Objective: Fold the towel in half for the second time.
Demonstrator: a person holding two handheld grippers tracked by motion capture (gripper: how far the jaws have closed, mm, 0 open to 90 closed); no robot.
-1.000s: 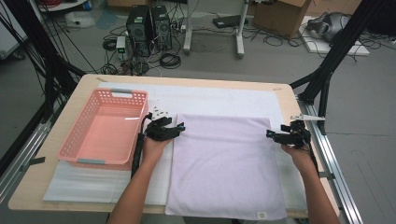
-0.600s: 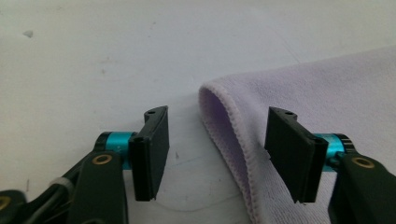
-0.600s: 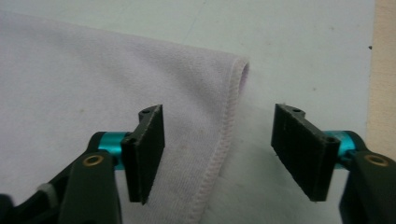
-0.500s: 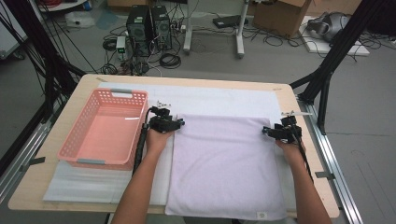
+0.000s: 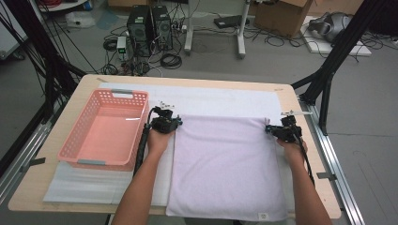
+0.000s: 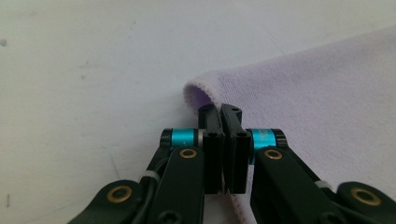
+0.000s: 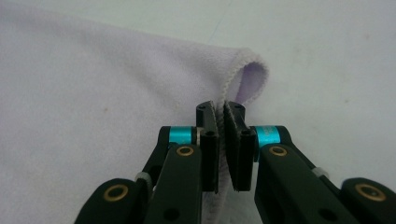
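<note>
Grey concrete floor behind is carrying two computer towers [image 5: 150,28], loose cables and a cardboard box [image 5: 280,14]. Our wooden table [image 5: 84,86] is wearing a white mat [image 5: 220,101], with a pink basket [image 5: 105,133] sitting at left. We are pinching the lilac towel [image 5: 225,164], lying flat mid-table, by its far corners: left gripper [image 6: 223,114] clamped on one, right gripper [image 7: 220,112] clamped on the other.

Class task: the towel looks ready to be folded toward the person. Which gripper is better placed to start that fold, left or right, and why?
Neither alone. The left gripper and right gripper are each shut on a far corner of the towel, about level with each other, so both should probably draw back together.
</note>
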